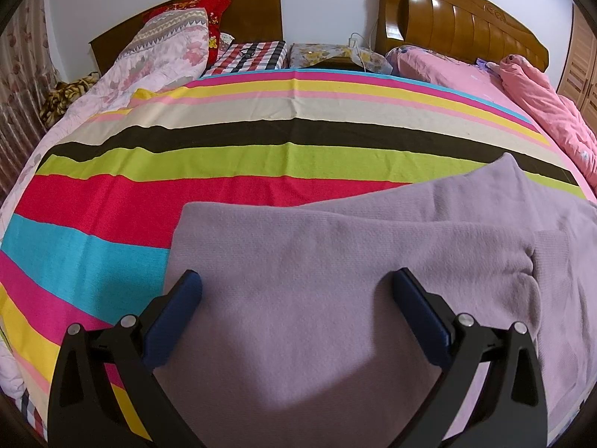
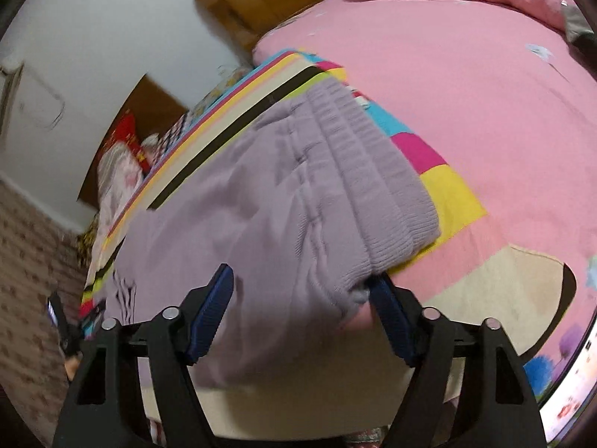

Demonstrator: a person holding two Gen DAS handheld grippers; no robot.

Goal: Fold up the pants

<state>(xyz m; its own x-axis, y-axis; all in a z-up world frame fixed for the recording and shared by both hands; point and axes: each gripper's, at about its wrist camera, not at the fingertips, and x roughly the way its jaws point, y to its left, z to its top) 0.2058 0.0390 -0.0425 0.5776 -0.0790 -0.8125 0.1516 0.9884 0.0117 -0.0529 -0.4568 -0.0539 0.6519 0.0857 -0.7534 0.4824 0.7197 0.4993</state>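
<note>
Lilac knit pants (image 1: pixel 335 254) lie on a striped sheet (image 1: pixel 231 160) spread over the bed. In the left wrist view my left gripper (image 1: pixel 296 283) is open, its blue pads wide apart just above the folded leg end of the pants. In the right wrist view the same pants (image 2: pixel 268 201) show their ribbed waistband (image 2: pixel 373 171) at the right. My right gripper (image 2: pixel 302 287) is open over the near edge of the pants by the waistband corner; its right finger (image 2: pixel 391 321) sits beside that corner. The right wrist view is blurred.
A pink quilt (image 1: pixel 552 112) lies at the bed's right side, and a floral quilt (image 1: pixel 156 52) and red pillow (image 1: pixel 216 11) at the back left. Wooden headboards (image 1: pixel 466 15) stand against the wall. A pink sheet (image 2: pixel 466 86) lies beyond the striped one.
</note>
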